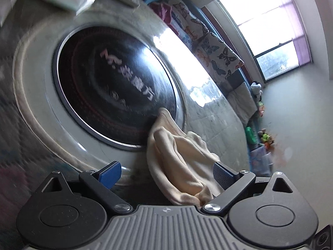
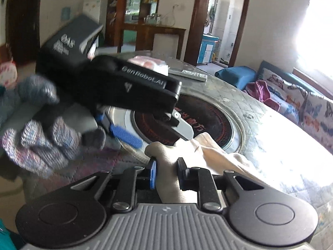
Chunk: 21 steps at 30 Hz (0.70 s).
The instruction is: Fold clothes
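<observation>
Nearest in my right wrist view, the right gripper [image 2: 166, 171] has its fingers pinched on a bunched fold of the cream garment [image 2: 210, 152]. The cloth runs from between the pads out onto the quilted table [image 2: 270, 129], just beside the round black cooktop [image 2: 210, 123] set into the table.

In my left wrist view, the left gripper [image 1: 166, 171] has its fingers spread wide — nothing between the pads. The cream garment [image 1: 177, 160] lies heaped between and just ahead of them, its upper edge touching the cooktop's [image 1: 116, 83] rim.

Above the cooktop in the right view, I see the left gripper [image 2: 145, 125] held by a gloved hand [image 2: 41, 133] — blurred. Farther off, a butterfly-print sofa cover [image 1: 210, 48] lies below the window [image 1: 268, 27].
</observation>
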{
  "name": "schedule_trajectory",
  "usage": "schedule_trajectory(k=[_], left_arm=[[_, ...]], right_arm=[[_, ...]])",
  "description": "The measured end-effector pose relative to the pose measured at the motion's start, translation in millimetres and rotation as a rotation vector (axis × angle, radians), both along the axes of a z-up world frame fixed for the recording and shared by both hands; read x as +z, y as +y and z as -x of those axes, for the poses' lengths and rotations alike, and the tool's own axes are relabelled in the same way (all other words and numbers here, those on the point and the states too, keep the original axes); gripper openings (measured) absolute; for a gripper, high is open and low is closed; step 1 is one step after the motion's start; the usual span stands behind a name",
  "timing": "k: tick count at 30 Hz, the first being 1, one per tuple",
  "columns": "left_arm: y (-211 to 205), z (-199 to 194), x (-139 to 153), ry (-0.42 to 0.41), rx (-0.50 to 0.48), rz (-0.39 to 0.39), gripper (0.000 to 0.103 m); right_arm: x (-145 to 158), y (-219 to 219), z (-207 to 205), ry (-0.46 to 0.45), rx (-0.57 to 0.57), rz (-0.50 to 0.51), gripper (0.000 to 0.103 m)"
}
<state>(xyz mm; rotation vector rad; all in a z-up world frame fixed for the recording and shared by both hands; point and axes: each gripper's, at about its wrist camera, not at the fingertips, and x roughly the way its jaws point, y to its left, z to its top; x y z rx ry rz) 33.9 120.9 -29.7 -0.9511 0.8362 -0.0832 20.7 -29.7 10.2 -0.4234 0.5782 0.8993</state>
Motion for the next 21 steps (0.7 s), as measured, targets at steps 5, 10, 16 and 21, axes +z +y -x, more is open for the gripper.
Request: schedule_trajectory(k=[5,10,16,21], left_arm=[[-7,-7,-4,-0.005,0.004,0.068,0.094],[-9,-12,-14,0.004,-0.012,0.161,0.078],[-3,-10,-29,0.033,0.006,0.221,0.037],[2,-10,-34,0.037,0.014,0.218,0.022]], right_arm=[[4,-9,-3,0.014,0.002,-0.021,0.018],[3,-18,-1,0.029,0.016,-0.042,0.018],[-1,-25,-1,0.050,0.036,-0.057,0.018],[-4,-31,0,0.067,0.016,-0.080,0.026]])
